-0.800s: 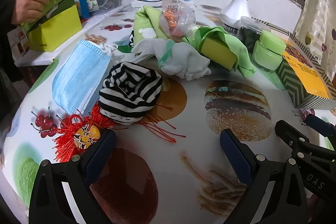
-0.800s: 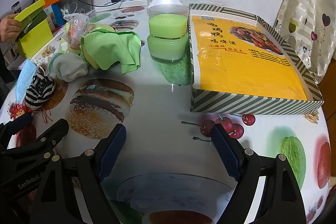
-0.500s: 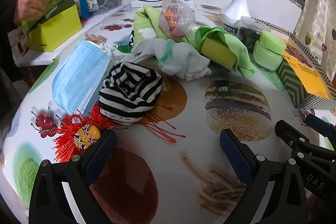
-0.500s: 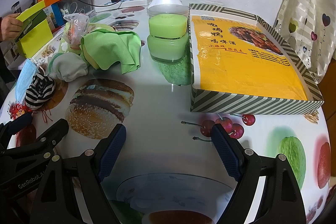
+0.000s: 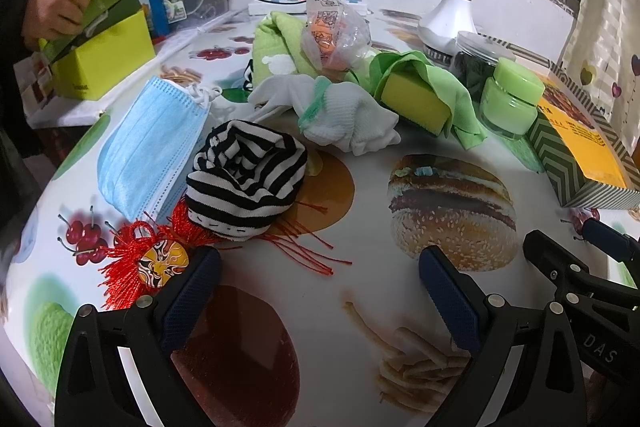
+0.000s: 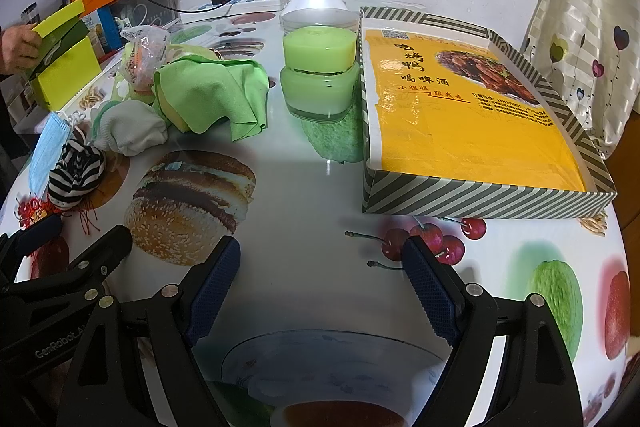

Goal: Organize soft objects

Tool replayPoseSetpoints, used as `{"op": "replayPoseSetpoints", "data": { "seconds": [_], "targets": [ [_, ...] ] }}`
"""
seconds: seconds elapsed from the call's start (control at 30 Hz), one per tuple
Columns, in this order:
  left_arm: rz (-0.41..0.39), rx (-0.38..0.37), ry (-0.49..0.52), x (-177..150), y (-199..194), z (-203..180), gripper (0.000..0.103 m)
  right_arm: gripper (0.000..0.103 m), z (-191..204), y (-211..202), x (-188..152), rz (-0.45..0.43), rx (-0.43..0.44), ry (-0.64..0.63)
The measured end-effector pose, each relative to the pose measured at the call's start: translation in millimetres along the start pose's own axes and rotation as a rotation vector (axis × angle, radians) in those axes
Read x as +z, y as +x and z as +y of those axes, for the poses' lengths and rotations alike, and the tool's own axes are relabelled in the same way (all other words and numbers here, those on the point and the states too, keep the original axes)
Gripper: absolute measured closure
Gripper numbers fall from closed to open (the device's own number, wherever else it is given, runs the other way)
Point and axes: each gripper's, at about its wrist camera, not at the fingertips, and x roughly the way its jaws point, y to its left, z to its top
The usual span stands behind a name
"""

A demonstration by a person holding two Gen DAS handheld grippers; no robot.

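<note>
Judged light, limp and easily squashed: striped sock ball (image 5: 246, 181) at 11 o'clock from the left gripper (image 5: 320, 291), touching the blue face mask (image 5: 154, 147) and lying on the red tassel (image 5: 132, 267); best pinched across its rolled crown, clear of the loose threads. White gloves (image 5: 352, 119) and green cloth (image 5: 440, 83) over a yellow sponge (image 5: 416, 99) at 12 to 1 o'clock, equally soft. Left jaws spread wide, holding nothing; right gripper (image 6: 322, 287) likewise agape and empty. Bare tabletop (image 6: 304, 195) ahead; striped box (image 6: 480, 195) walling off 1 o'clock; green jar (image 6: 320, 79) probably easy to tip.
</note>
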Motion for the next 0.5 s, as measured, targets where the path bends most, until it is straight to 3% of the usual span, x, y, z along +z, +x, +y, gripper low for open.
{"op": "replayPoseSetpoints", "data": {
  "seconds": [0.5],
  "targets": [
    [0.0, -0.003, 0.003, 1.5, 1.5, -2.9, 0.003, 0.019, 0.8, -0.3, 0.1, 0.001, -0.002, 0.0]
  ]
}}
